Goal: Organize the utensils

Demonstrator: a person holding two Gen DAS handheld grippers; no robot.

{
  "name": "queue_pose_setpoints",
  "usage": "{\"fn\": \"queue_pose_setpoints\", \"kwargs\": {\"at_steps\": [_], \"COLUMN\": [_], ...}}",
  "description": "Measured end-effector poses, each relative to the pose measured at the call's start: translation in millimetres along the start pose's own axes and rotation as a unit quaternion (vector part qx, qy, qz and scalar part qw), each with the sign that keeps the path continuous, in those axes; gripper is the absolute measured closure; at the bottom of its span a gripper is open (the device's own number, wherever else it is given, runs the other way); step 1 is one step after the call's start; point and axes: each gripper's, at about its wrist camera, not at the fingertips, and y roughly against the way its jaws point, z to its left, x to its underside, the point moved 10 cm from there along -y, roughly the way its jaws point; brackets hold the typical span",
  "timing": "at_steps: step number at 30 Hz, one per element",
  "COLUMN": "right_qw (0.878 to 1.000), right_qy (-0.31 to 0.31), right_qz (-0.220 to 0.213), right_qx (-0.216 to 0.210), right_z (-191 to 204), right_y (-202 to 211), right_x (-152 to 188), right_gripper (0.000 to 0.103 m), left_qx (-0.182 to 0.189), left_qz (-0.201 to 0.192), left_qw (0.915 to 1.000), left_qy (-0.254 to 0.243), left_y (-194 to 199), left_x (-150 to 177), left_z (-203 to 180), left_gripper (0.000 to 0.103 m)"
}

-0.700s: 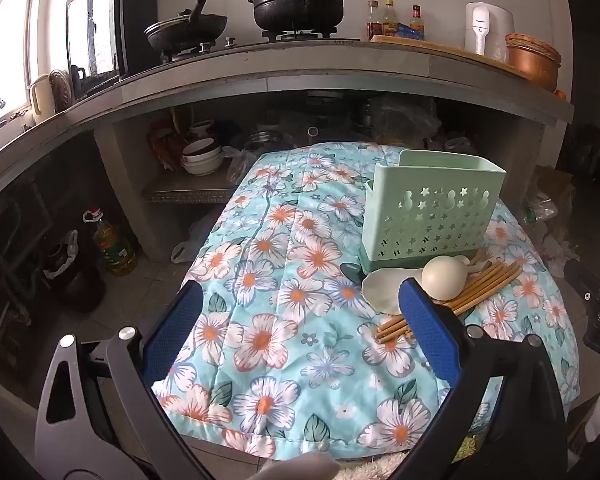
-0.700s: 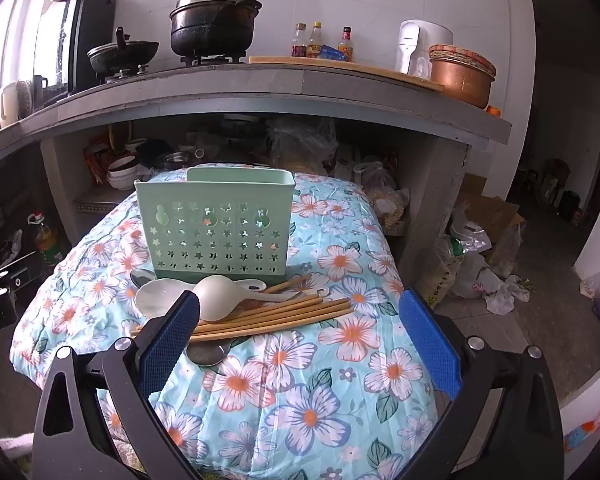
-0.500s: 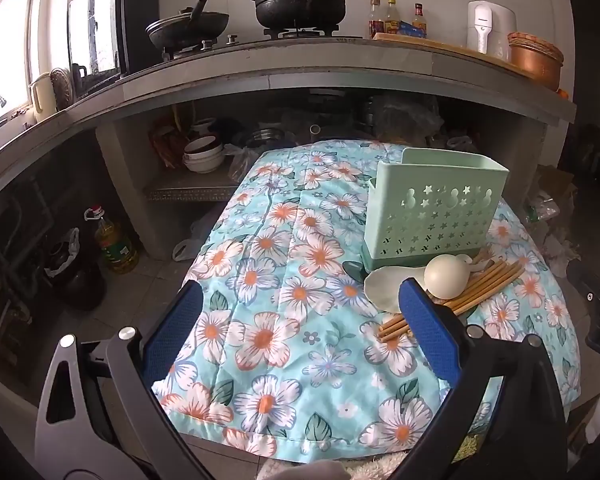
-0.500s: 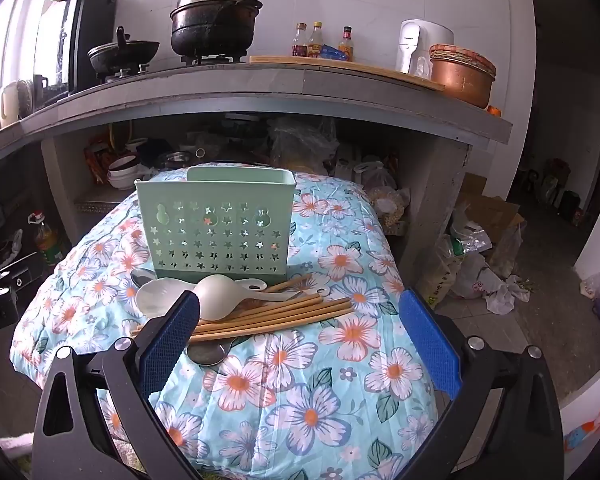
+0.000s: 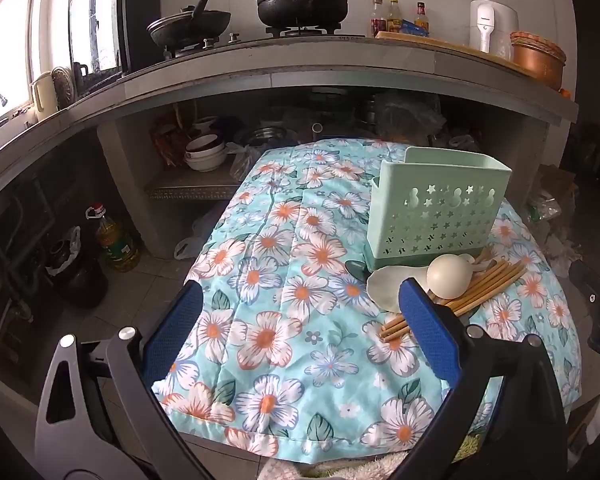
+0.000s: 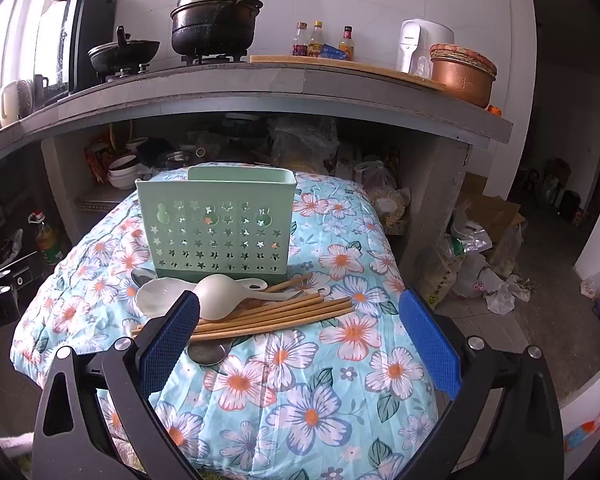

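Start of task: both tongs spread, nothing held, utensils loose in front of the green holder.

Left gripper [image 5: 300, 328] and right gripper [image 6: 298, 332] both gaping wide, empty, hovering over the floral cloth [image 6: 340, 380]. Mint green holder [image 6: 216, 224] stands upright and looks empty. Touching its base: two white spoons [image 6: 220, 294], a bundle of wooden chopsticks [image 6: 268, 314] lying flat, and a metal spoon [image 6: 208, 352] under the chopsticks. Judged step: approach before first pick. Next move calls for lowering one gripper onto the top spoon or chopsticks, pinching, then dropping it upright into the holder.
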Motion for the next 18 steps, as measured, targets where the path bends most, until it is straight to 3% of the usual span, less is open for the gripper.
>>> {"fn": "queue_pose_setpoints", "kwargs": {"at_steps": [18], "right_qw": [1.0], "right_qy": [0.0], "right_qz": [0.002], "right_qx": [-0.001], "right_z": [-0.2], "right_y": [-0.3], "right_x": [-0.2], "right_gripper": [0.006], "left_qx": [-0.001], "left_qz": [0.002], "left_qw": [1.0], "left_qy": [0.0], "left_y": [0.0], "left_x": [-0.2], "left_z": [1.4], "left_gripper": [0.008]}}
